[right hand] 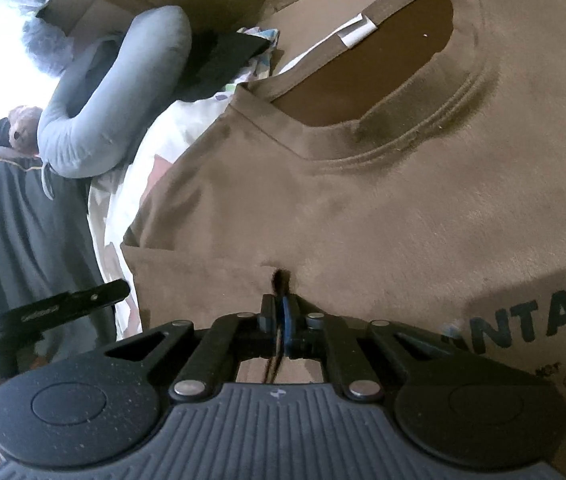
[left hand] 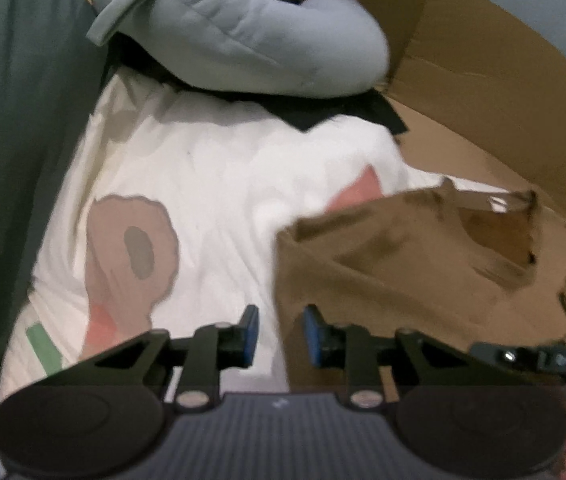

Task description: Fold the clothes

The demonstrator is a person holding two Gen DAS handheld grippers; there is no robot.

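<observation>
Shirt (right hand: 363, 208) cloth sits pinched tight in your right gripper (right hand: 281, 316), neck hole up ahead. Your left gripper (left hand: 281, 336) is open (holding nothing), and the shirt's edge (left hand: 403, 264) lies just ahead, a bit right.

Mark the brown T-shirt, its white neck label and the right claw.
brown T-shirt (right hand: 363, 216): right wrist view, chest fabric below the collar.
white neck label (right hand: 357, 32): right wrist view, label middle.
right claw (right hand: 281, 312): right wrist view, between fingertips.
</observation>
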